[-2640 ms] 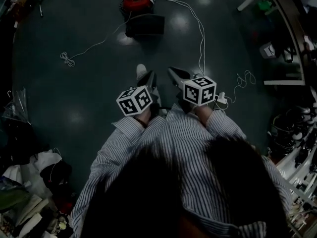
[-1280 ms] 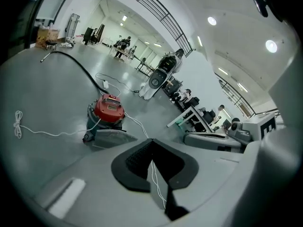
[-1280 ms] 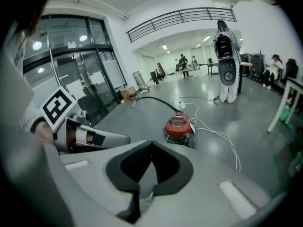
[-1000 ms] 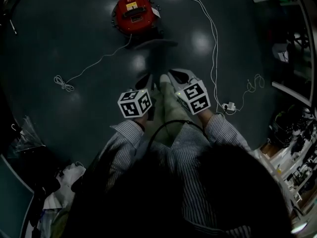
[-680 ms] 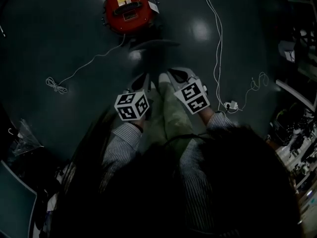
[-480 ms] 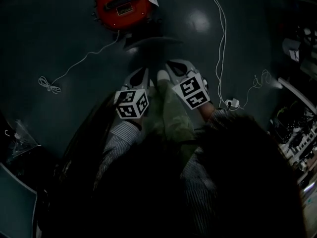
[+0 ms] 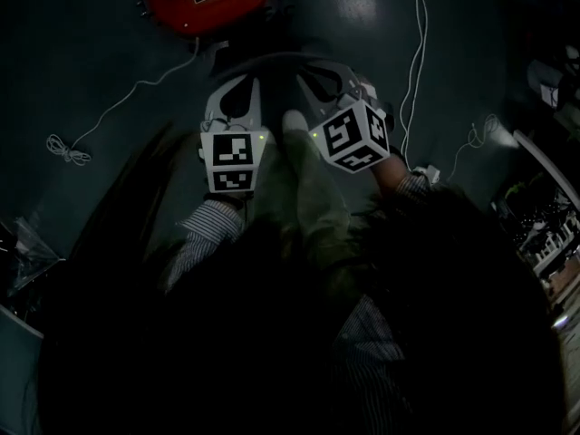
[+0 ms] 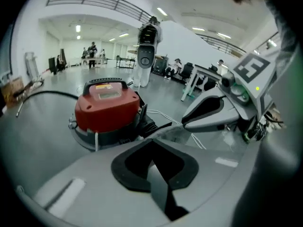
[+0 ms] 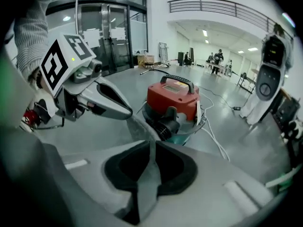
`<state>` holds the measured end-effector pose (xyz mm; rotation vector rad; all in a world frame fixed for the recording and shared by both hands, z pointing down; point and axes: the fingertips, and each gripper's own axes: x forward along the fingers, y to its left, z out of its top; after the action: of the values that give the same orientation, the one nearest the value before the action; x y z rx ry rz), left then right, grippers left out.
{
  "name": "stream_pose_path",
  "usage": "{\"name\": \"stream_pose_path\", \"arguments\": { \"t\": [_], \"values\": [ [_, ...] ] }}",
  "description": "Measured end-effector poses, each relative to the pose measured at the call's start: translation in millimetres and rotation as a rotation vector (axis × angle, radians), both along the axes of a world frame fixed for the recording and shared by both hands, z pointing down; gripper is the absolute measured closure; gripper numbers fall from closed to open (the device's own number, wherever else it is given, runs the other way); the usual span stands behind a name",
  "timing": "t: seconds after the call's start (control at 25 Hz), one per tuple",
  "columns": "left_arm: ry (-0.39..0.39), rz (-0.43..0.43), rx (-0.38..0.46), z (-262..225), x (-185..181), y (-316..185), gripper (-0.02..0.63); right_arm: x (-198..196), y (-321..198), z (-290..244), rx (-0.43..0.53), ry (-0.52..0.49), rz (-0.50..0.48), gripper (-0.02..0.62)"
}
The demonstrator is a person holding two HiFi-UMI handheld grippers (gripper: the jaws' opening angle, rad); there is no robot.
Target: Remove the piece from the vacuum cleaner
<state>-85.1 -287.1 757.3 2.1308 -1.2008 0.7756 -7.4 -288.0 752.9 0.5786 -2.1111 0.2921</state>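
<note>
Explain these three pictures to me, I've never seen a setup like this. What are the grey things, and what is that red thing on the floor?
There is no robot here: a person holds a two-jaw gripper in each hand. The dark picture comes from a camera on the person's head, looking down at the floor. The other two come from cameras riding on the grippers, each looking along its own jaws, which are the grey shapes. The left gripper is shut and empty. The right gripper has its jaws opening, with nothing between them. The checkered cubes are parts of the grippers. The red thing is a vacuum cleaner standing on the floor ahead of both grippers, with a white cable lying nearby. Neither gripper touches it.
</note>
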Motion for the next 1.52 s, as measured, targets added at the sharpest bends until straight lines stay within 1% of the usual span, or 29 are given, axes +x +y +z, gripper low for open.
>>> {"name": "stream_pose_path", "arguments": {
  "t": [0.08, 0.16, 0.2, 0.32, 0.4, 0.48, 0.56, 0.64, 0.76, 0.8, 0.84, 0.96, 1.04, 1.16, 1.32, 1.52],
  "values": [
    [-0.050, 0.058, 0.020, 2.8, -2.0, -7.4, 0.597, 0.6, -10.7, 1.6, 0.030, 0.028, -0.029, 0.552],
    [-0.079, 0.113, 0.007, 9.8, -2.4, -11.4, 0.497, 2.1, -17.8, 6.9, 0.032, 0.060, -0.054, 0.524],
    [-0.098, 0.143, -0.003, 13.5, -2.3, -12.7, 0.478, 3.0, -18.8, 11.4, 0.029, 0.084, -0.074, 0.512],
    [-0.168, 0.233, -0.015, 25.0, -0.9, -11.0, 0.458, 6.4, -13.6, 27.4, 0.018, 0.163, -0.145, 0.492],
    [-0.222, 0.297, 0.001, 30.4, 1.3, -11.1, 0.446, 7.9, -8.5, 37.2, 0.009, 0.199, -0.178, 0.491],
    [-0.286, 0.358, 0.029, 33.7, 3.1, -14.0, 0.431, 8.8, -7.2, 42.8, 0.008, 0.219, -0.183, 0.491],
    [-0.344, 0.396, 0.058, 35.5, 4.2, -18.3, 0.431, 9.4, -8.9, 44.5, 0.012, 0.227, -0.171, 0.511],
    [-0.386, 0.419, 0.068, 38.8, 4.7, -22.1, 0.431, 8.6, -10.5, 45.6, 0.007, 0.224, -0.161, 0.529],
    [-0.449, 0.475, 0.045, 47.0, 6.3, -21.5, 0.434, 8.1, -9.0, 45.7, -0.005, 0.217, -0.151, 0.545],
    [-0.470, 0.495, 0.033, 49.8, 6.7, -21.2, 0.449, 8.6, -8.7, 45.5, -0.008, 0.213, -0.144, 0.549],
    [-0.485, 0.508, 0.020, 51.9, 6.9, -21.9, 0.487, 9.2, -9.1, 45.2, -0.010, 0.209, -0.135, 0.552],
    [-0.481, 0.521, -0.021, 54.4, 7.6, -22.5, 0.519, 9.3, -10.4, 41.8, -0.017, 0.201, -0.108, 0.558],
    [-0.478, 0.521, -0.028, 54.3, 7.3, -20.0, 0.533, 8.2, -10.1, 38.8, -0.025, 0.196, -0.097, 0.561],
    [-0.478, 0.523, -0.033, 54.8, 8.3, -11.1, 0.570, 8.4, -5.4, 38.7, -0.034, 0.184, -0.089, 0.566],
    [-0.462, 0.512, -0.057, 54.3, 7.0, -0.6, 0.576, 6.7, 4.7, 35.6, -0.051, 0.153, -0.078, 0.569],
    [-0.457, 0.514, -0.091, 51.9, 3.2, 22.4, 0.578, 3.5, 25.6, 32.7, -0.079, 0.147, -0.090, 0.569]
  ]
}}
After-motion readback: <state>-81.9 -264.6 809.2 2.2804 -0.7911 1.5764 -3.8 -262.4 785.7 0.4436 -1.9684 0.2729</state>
